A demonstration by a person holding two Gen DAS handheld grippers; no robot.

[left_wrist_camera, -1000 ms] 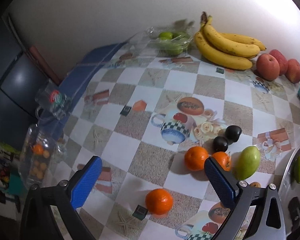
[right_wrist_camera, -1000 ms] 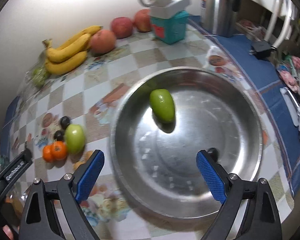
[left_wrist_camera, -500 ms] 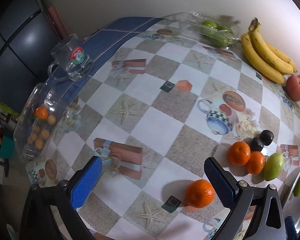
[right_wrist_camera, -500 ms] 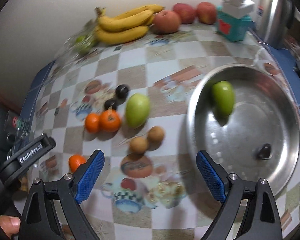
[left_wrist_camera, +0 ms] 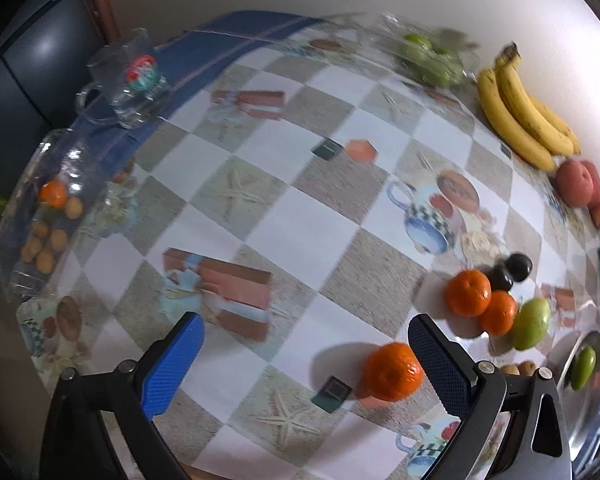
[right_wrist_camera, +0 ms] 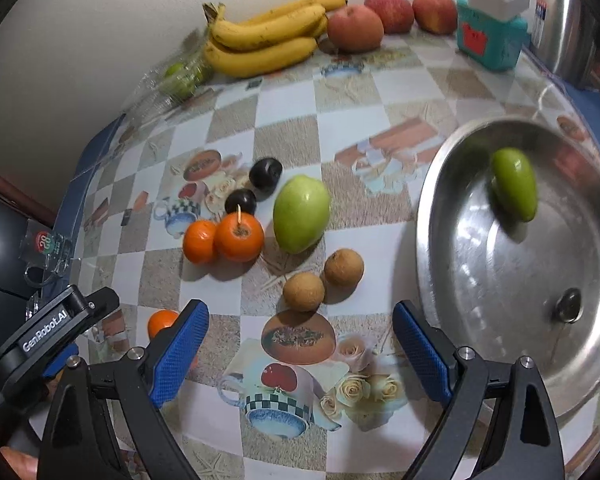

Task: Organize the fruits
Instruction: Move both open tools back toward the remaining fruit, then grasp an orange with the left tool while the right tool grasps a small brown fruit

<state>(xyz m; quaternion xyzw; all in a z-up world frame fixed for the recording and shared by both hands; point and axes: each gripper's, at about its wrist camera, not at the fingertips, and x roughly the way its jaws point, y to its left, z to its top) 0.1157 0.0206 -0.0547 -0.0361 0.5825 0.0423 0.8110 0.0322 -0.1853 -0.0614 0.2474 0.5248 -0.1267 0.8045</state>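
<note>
Fruits are mostly unsorted, we judge: one green fruit [right_wrist_camera: 514, 188] lies in the metal bowl [right_wrist_camera: 452, 280], oranges [right_wrist_camera: 238, 236] wait mid-bench, both grippers [right_wrist_camera: 300, 354] [left_wrist_camera: 304, 364] apart, empty.

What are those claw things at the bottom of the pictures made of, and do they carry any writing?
Each one is a black frame with silver bolts, ending in two flat fingers covered by blue, finely dotted pads. The left gripper and right gripper look alike. In the right wrist view the left one's black body shows white lettering, "GenRobot.AI". No cables show, and no sleeve can be made out.
</note>
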